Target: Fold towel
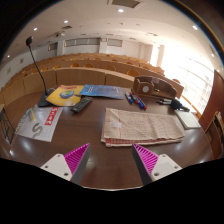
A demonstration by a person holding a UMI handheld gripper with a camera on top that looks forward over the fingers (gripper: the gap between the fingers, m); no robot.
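A beige checked towel [141, 127] lies flat and folded on the dark wooden table [90, 125], just ahead of my fingers and a little to their right. My gripper [112, 158] hovers above the table's near part. Its two fingers with magenta pads [76, 157] stand wide apart with only bare table between them. Nothing is held.
A white paper with red print [38, 122] lies at the left. A yellow and blue item [66, 94], a dark remote-like object [81, 104], blue pens [135, 100] and a wicker basket [152, 87] sit beyond the towel. A microphone stand [37, 62] rises at the left.
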